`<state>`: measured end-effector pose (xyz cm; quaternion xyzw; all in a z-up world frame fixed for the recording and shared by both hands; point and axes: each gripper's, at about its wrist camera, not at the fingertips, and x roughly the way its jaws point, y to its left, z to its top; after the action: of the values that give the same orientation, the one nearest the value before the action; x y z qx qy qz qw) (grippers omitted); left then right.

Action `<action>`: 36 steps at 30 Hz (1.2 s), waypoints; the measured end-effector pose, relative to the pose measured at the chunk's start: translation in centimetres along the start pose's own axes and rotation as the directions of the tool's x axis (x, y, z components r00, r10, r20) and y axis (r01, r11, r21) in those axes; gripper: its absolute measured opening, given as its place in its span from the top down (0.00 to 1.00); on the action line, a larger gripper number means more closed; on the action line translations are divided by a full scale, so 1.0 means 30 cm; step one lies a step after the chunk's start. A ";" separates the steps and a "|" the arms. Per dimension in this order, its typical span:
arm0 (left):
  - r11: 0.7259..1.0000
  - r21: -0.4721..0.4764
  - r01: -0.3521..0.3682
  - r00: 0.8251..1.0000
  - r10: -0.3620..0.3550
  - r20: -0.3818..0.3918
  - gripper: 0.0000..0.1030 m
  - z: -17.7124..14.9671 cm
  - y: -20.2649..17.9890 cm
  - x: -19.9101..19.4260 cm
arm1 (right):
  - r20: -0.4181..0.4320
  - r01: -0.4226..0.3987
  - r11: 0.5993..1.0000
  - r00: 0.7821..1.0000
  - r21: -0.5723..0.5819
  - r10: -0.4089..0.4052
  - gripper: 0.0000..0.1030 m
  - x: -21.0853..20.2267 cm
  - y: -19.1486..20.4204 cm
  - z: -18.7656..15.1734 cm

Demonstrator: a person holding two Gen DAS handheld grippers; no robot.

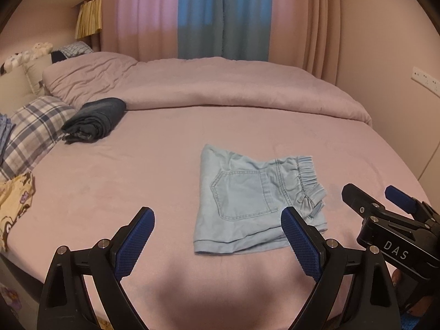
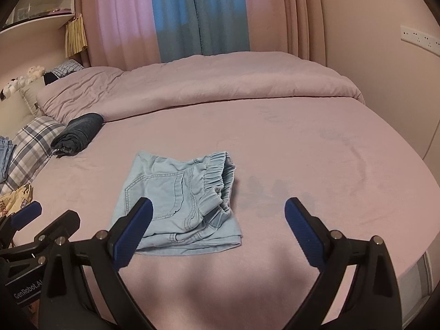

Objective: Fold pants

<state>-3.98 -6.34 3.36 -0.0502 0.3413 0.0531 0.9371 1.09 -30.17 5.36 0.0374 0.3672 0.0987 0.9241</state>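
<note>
"DAS" printed in white on the right gripper (image 1: 385, 195); "GenRobot.AI" on the left gripper (image 2: 46, 214). Both spread wide, empty, raised over a pink bed (image 2: 302, 165). Folded light-blue pants (image 2: 178, 195) lying flat just ahead, between the two; elastic waistband toward the right gripper, folded edge toward the left.

Pink bed (image 1: 170, 148) filling the foreground; rumpled duvet (image 1: 220, 88) lying along its far side. Pink and blue curtains (image 1: 200, 13) hanging behind, daylight glowing through. Wall socket strip (image 2: 418, 38) sitting right.
</note>
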 end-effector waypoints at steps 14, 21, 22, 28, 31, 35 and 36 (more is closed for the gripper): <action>1.000 -0.001 0.010 1.000 -0.010 -0.011 0.10 -0.009 -0.009 -0.011 | -0.002 -0.008 1.000 1.000 -0.007 0.008 0.05 -0.001 -0.004 -0.004; 1.000 -0.003 0.008 1.000 -0.008 -0.017 0.10 -0.007 -0.006 -0.005 | -0.005 -0.001 1.000 1.000 -0.007 0.001 0.05 -0.001 -0.003 -0.007; 1.000 -0.004 0.007 1.000 -0.007 -0.017 0.10 -0.009 -0.008 -0.006 | -0.006 0.000 1.000 1.000 -0.007 0.000 0.05 -0.001 -0.003 -0.007; 1.000 -0.003 0.009 1.000 -0.010 -0.021 0.10 -0.013 -0.009 -0.005 | -0.006 0.004 1.000 1.000 -0.010 -0.005 0.05 0.000 -0.001 -0.007; 1.000 -0.003 0.012 1.000 -0.012 -0.021 0.10 -0.015 -0.007 -0.006 | -0.006 0.007 1.000 1.000 -0.010 -0.007 0.05 0.002 -0.007 -0.005; 1.000 -0.007 0.018 1.000 -0.018 -0.023 0.10 -0.016 -0.006 -0.004 | -0.007 0.008 1.000 1.000 -0.003 -0.008 0.05 0.005 -0.020 -0.001; 1.000 -0.006 0.018 1.000 -0.018 -0.024 0.10 -0.017 -0.003 -0.004 | -0.008 0.008 1.000 1.000 -0.003 -0.008 0.05 0.007 -0.021 -0.002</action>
<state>-4.37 -6.50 3.04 -0.0567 0.3520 0.0451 0.9332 1.29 -30.73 5.10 0.0341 0.3708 0.0956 0.9231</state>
